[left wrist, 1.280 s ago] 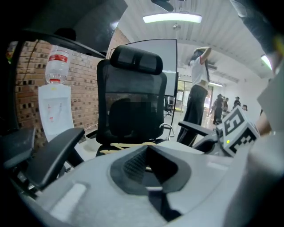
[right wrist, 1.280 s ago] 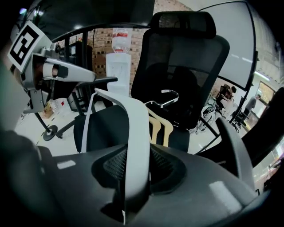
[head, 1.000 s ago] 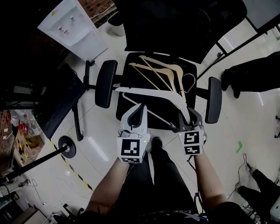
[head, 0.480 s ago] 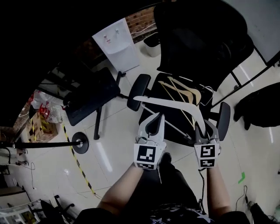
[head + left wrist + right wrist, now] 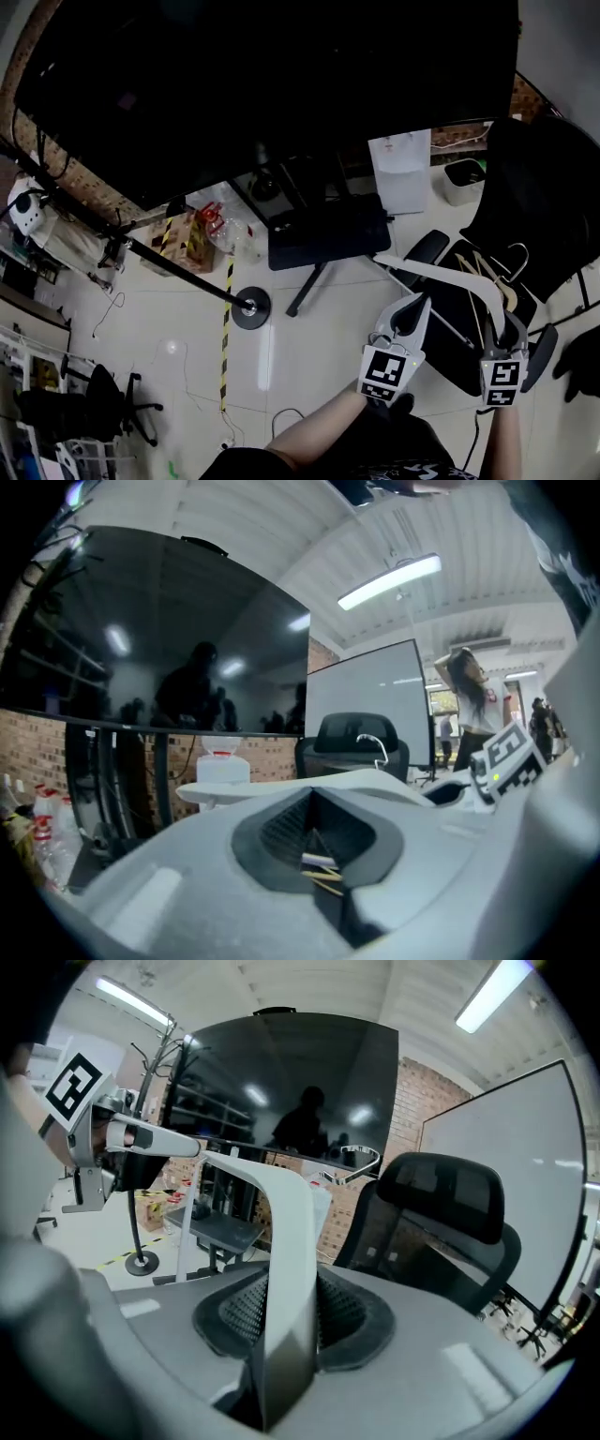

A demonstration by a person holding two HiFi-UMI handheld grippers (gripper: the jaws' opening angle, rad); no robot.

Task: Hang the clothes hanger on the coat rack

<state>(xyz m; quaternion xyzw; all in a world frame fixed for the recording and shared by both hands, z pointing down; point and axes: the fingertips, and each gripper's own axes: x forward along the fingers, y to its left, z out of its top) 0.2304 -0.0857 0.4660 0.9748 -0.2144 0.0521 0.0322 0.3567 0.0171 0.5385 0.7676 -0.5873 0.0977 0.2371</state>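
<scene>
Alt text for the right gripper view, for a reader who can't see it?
The right tongs clamp a white hanger, which rises from their grip and bends left toward the left tongs at upper left. Behind stand a black office chair and a dark screen.

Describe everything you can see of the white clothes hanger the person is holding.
The white clothes hanger looks like smooth plastic. It has a broad, flat, curved shoulder piece, a thin straight lower bar and a silvery metal hook at its peak. It is held in the air, roughly level, and the head view shows it against a black office chair. The right gripper is clamped on one downturned shoulder end. The left gripper appears closed on the lower bar. Nothing else visibly touches it.
</scene>
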